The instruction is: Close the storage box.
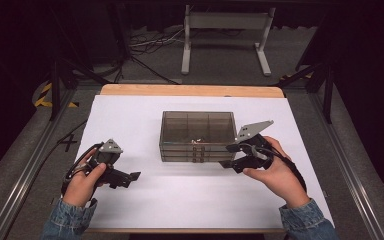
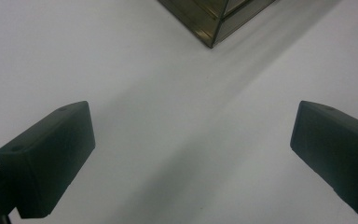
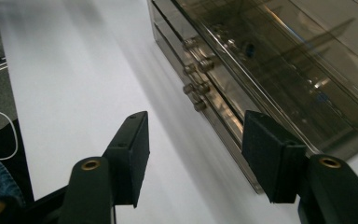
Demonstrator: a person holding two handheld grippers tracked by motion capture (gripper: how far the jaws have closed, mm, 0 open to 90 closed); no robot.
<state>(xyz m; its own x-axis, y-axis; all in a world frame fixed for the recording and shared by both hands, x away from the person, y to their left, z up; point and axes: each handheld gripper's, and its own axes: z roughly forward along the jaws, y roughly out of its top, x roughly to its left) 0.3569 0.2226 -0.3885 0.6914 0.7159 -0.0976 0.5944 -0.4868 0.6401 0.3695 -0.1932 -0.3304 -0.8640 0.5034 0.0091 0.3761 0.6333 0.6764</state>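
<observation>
Smoky transparent plastic drawer box (image 1: 198, 131) with small metal knobs (image 3: 196, 79): centre of white table sheet (image 1: 130, 120), drawers shut. Right gripper (image 1: 228, 163): at box's front right corner, jaws wide apart, nothing between them. Left gripper (image 1: 134, 176): well left of box, over bare sheet, jaws wide, empty.

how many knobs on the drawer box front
6 knobs, in three rows of two, stacked down the middle of the box front; others may be hidden.
</observation>
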